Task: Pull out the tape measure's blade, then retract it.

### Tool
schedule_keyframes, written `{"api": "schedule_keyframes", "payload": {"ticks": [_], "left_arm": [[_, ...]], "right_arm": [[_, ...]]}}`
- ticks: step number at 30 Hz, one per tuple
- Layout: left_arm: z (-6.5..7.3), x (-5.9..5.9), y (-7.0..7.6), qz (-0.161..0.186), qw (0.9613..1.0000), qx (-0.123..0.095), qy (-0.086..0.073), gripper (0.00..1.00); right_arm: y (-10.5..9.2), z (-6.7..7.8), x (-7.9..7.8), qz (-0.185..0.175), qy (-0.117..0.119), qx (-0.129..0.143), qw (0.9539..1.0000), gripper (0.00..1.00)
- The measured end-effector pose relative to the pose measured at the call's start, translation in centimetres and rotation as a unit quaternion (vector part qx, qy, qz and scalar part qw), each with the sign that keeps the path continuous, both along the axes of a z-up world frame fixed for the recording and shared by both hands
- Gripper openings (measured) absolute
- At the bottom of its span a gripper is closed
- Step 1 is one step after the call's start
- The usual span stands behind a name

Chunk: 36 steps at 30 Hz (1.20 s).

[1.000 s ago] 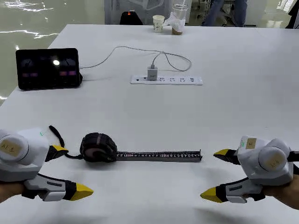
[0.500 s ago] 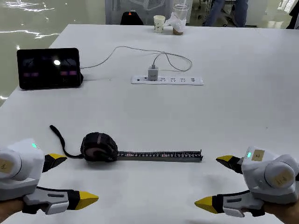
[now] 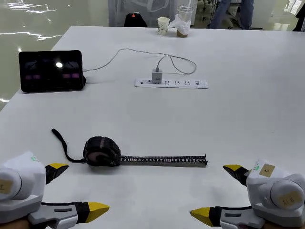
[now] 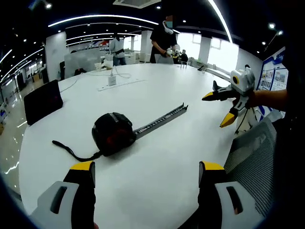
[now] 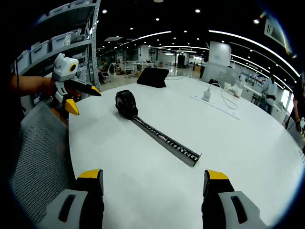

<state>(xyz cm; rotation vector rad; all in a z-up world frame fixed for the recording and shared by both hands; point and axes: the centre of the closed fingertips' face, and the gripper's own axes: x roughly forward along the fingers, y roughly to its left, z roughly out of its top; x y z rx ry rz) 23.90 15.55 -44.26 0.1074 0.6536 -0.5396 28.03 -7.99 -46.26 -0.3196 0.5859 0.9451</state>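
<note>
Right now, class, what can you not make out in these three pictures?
- Numbers on the blade: too small, head view.
- Tablet screen: dark, with glare, head view.
- Cup contents: far, tiny, head view.
- Tape measure underside: hidden against the table, left gripper view.

Head view: left gripper (image 3: 78, 187) body cut by the left and bottom edges; right gripper (image 3: 215, 191) body cut by the bottom and right edges. Blade (image 3: 164, 161) numerals too small to read. Tablet (image 3: 51, 70) screen dark with a glare spot, content illegible. Far end of the table: a person's legs (image 3: 232, 12) cut off at the top edge; clear cup (image 3: 183, 14) contents unclear.
</note>
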Motion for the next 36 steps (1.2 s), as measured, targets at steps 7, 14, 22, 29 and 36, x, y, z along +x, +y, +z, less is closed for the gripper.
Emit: {"api": "schedule_keyframes", "payload": {"ticks": [7, 14, 22, 29, 36], "left_arm": [[0.4, -0.7, -0.5, 0.023, 0.9997, 0.000, -0.013, 0.95], [1.1, -1.0, -0.6, 0.057, 0.9980, -0.010, -0.024, 0.99], [1.5, -1.7, -1.3, 0.075, 0.9965, -0.020, -0.031, 0.99], [1.6, -1.7, -1.3, 0.107, 0.9932, -0.026, -0.037, 0.99], [1.5, -1.6, -2.0, 0.111, 0.9926, -0.025, -0.040, 0.99]], "right_arm": [[0.2, 0.5, -0.7, -0.027, -0.002, 0.009, 0.9996, 0.91], [0.4, 1.3, -1.5, -0.063, 0.002, 0.027, 0.9977, 0.95], [0.9, 1.7, -2.0, -0.082, 0.006, 0.037, 0.9960, 0.98], [1.0, 2.3, -2.1, -0.115, 0.009, 0.048, 0.9922, 0.99], [1.4, 2.5, -2.4, -0.123, 0.010, 0.056, 0.9907, 0.99]]}}
